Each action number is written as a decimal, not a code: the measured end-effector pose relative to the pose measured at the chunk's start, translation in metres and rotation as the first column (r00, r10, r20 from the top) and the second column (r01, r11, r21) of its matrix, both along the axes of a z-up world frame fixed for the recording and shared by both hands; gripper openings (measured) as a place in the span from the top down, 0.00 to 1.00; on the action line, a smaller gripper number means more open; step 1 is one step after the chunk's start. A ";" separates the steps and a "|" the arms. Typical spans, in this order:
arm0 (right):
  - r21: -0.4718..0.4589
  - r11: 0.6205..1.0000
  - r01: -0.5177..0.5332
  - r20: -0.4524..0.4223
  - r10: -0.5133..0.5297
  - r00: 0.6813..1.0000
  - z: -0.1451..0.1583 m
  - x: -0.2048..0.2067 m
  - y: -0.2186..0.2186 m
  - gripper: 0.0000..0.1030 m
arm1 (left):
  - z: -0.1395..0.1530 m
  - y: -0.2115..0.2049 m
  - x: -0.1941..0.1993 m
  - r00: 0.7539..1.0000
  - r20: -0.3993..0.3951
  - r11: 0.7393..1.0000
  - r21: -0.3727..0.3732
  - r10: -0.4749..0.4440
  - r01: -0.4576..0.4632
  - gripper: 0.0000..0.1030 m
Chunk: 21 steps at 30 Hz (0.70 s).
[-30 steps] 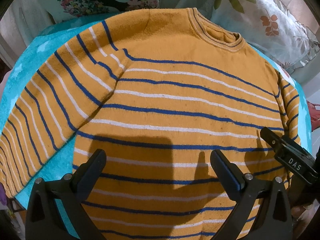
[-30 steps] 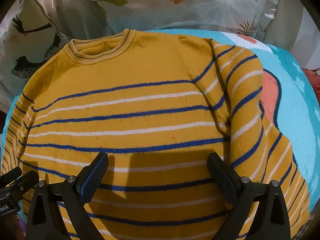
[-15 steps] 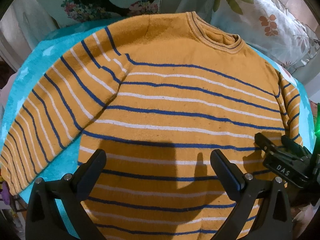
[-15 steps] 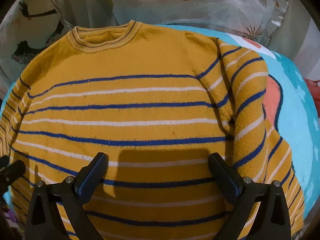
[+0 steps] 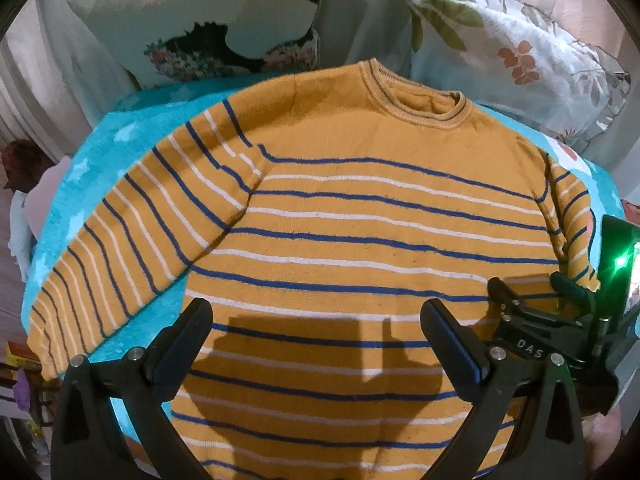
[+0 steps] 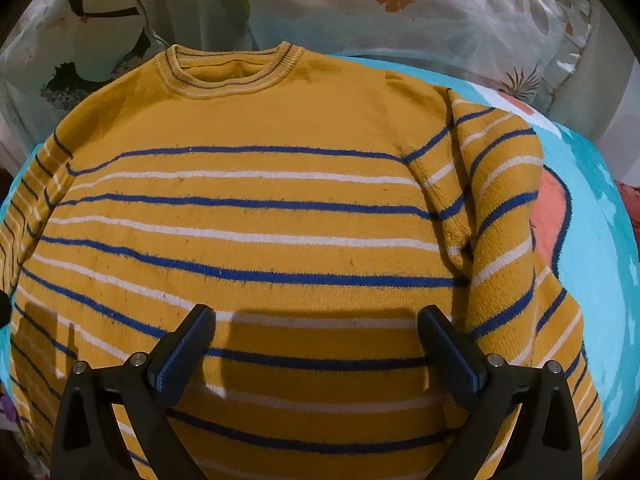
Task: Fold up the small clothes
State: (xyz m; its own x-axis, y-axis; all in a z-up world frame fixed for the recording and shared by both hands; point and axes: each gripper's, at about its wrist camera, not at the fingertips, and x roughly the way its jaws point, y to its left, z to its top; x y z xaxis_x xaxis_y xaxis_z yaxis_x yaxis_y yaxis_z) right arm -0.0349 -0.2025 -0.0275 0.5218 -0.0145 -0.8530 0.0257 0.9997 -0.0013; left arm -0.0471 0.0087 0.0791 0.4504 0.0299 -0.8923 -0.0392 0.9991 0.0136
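Sweater (image 5: 360,240), mustard yellow w/ blue and white stripes, lies front up and spread flat on a turquoise blanket (image 5: 132,128) on what looks like a bed, neck hole (image 5: 420,100) pointing away from me toward the pillows. From my left cam I see the left claw (image 5: 316,344) hanging over the lower part of the body, fingers spread wide, nothing btwn them, no fabric touching the pads as far as I can tell. The left sleeve (image 5: 120,248) runs out straight and diagonal across the blanket, cuff down near the frame's lower left edge. At far right of that view the right claw (image 5: 532,312) shows from the side, over the sweater's right edge next to a green light; from there I can't read its gap. My right cam settles it: right claw (image 6: 316,344) is released too, fingers wide apart over the lower chest stripes, empty. The right sleeve (image 6: 504,216) isn't flat; it's bunched against the body seam w/ a fold running down it, then drops toward the hem. Blanket shows an orange-red patch (image 6: 550,208) just beside that sleeve. Behind the collar sit two pillows: a leaf-print pillow (image 6: 400,12) and a bird-print pillow (image 5: 208,36). Both claws throw dark shadows on the knit just ahead of their fingers.
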 end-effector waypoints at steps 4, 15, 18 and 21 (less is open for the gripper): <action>-0.004 1.000 -0.019 0.008 0.019 1.000 0.000 -0.003 0.001 0.00 | 0.012 -0.009 -0.009 1.000 0.030 1.000 0.025 -0.002 0.001 0.00; -0.011 0.998 -0.056 0.022 0.056 0.998 0.000 -0.007 0.000 0.00 | 0.025 -0.019 -0.027 0.998 0.058 0.999 0.039 0.022 -0.024 0.00; -0.012 0.998 -0.057 0.023 0.057 0.998 0.000 -0.007 0.001 0.00 | 0.023 -0.018 -0.029 0.999 0.038 0.999 0.012 0.030 -0.031 0.00; -0.012 0.998 -0.057 0.025 0.058 0.998 0.000 -0.007 0.001 0.00 | 0.016 -0.016 -0.030 0.999 -0.004 0.999 -0.028 0.039 -0.039 0.00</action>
State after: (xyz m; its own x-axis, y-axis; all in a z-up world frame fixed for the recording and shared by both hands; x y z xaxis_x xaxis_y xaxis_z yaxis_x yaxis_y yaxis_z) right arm -0.0414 -0.2010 -0.0276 0.5435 0.0062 -0.8394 -0.0316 0.9994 -0.0130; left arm -0.0773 -0.0072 0.0948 0.4462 0.0221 -0.8946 -0.0779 0.9969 -0.0142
